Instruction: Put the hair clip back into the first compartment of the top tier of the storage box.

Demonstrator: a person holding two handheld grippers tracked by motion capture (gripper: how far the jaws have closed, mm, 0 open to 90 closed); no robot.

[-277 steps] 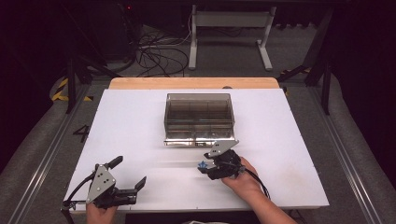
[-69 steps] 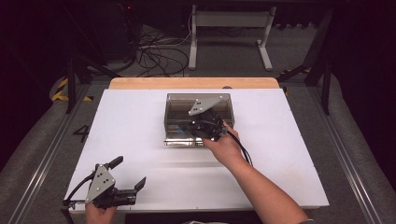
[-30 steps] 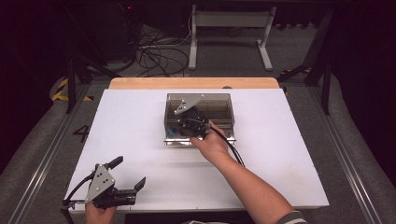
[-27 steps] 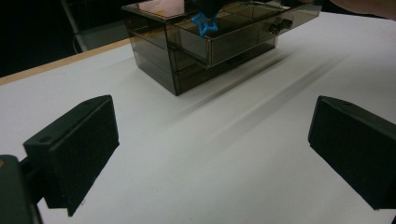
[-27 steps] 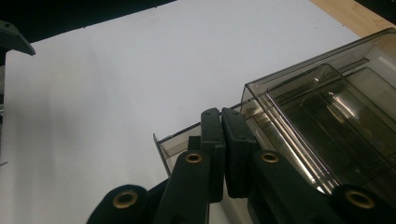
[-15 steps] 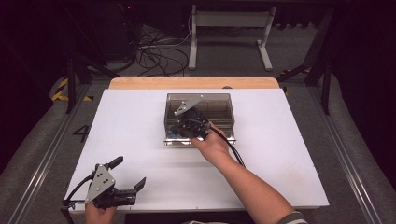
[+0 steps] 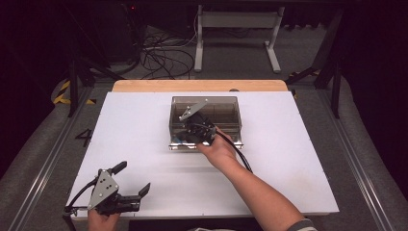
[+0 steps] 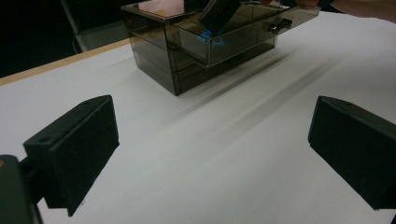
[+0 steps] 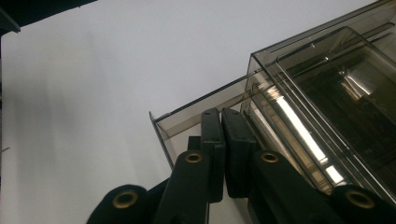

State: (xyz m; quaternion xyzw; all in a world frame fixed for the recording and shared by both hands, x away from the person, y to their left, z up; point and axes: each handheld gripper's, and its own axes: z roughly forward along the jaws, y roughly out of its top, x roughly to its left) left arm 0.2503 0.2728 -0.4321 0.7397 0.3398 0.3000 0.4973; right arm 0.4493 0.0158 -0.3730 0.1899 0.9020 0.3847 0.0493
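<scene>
A smoky see-through drawer box (image 7: 226, 108) stands mid-table with its upper drawer (image 8: 243, 42) pulled out toward me. My right gripper (image 7: 186, 135) reaches down into the left end of that drawer, jaws pressed together. A small blue thing (image 8: 211, 36) sits right at its tips inside the drawer, so the grip seems to be on it. In the right gripper view the shut pads (image 9: 220, 112) lie over the drawer's corner (image 9: 161, 122). My left gripper (image 7: 132, 178) rests at the table's front left, wide open with nothing between its pads (image 8: 74, 144), pointing toward the box (image 8: 159, 51).
The white tabletop (image 7: 298, 163) has a wooden strip (image 7: 144, 85) along its far edge. Beyond it are a metal stand (image 7: 235, 21) and floor cables (image 7: 163, 53). The right forearm (image 7: 260, 192) crosses the front right of the table.
The right gripper has travelled from the table's front up to the box, then leftward along the open drawer. Over the last second nothing has moved. The left gripper has stayed put.
</scene>
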